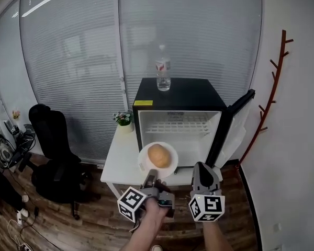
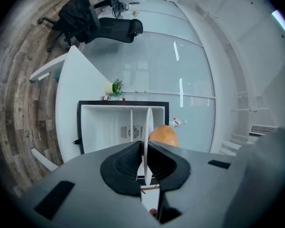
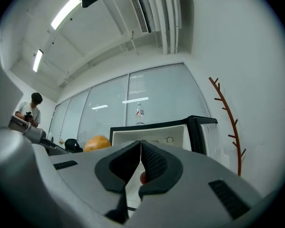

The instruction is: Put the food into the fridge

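Left gripper (image 1: 153, 174) (image 2: 145, 151): jaws nearly together, clamped on the near rim of a white plate (image 1: 144, 163) (image 2: 148, 122), which showed edge-on between the two black pads in the left gripper view. A hand (image 1: 154, 208) held this gripper from below.

Right gripper (image 1: 200, 166) (image 3: 140, 148): jaws pressed together, pads touching, nothing gripped. It was held just to the right of the left gripper and beside the plate's edge.

Bread roll (image 1: 159, 155) (image 2: 164, 136) (image 3: 97, 143): one, round, orange-brown, resting at the middle of the plate. Plate and roll were held level in front of the open compartment of the fridge, above the front of the table and outside the fridge.

Fridge (image 1: 178, 95) (image 2: 92, 127) (image 3: 152, 129): small, black outside, white inside, standing on the table. Door (image 1: 234, 120) swung open to the right. Wire shelf (image 1: 178, 124) across the upper part of the interior.

Bottle (image 1: 163, 68) (image 3: 139, 113): clear plastic, upright on the fridge top, with a red and white label.

Table (image 1: 120, 158) (image 2: 69, 94): white, bearing the fridge and, just left of it, a small potted plant (image 1: 124, 119) (image 2: 115, 87).

Chair (image 1: 52, 135) (image 2: 92, 20): black, on a wooden floor (image 1: 94, 224), left of the table.

Blinds (image 1: 78, 61): pale, closed, covering the glass wall behind.

Coat rack (image 1: 273, 88) (image 3: 228, 122): red-brown, branch-shaped, fixed on the white wall to the right.

Person (image 3: 31, 109): one, at the far left in the right gripper view.
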Tool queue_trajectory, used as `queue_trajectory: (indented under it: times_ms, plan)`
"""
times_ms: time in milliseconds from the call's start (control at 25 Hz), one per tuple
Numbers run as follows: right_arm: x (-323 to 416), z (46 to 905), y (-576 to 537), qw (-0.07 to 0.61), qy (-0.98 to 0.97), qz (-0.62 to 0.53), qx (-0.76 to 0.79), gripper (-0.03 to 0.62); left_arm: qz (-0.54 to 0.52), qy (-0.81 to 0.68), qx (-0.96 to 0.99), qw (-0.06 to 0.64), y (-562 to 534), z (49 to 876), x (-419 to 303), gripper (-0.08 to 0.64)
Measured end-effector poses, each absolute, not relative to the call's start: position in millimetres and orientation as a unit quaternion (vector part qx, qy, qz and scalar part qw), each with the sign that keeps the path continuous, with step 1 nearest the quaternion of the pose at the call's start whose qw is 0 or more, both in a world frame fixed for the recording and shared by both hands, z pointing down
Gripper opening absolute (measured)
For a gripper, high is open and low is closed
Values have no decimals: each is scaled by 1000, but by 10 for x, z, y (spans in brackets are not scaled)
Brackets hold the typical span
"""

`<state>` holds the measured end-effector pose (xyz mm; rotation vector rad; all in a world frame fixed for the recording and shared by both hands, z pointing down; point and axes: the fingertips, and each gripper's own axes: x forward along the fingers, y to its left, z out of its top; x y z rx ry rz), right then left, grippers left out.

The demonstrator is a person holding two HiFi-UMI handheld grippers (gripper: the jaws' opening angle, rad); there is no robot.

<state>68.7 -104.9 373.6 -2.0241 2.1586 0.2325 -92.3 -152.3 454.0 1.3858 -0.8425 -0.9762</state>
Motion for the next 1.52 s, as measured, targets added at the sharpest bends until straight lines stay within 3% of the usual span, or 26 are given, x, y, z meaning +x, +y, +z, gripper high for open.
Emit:
queue_trajectory:
  times_ms: [800, 1520]
  plan:
    - [1376, 3763, -2761, 103, 751, 55, -650, 27, -417, -421, 566, 573, -3131, 4764, -358, 43]
    - [1490, 3847, -3328, 104, 786, 43, -608, 26, -432, -459, 539, 558, -3714, 4864, -182, 44]
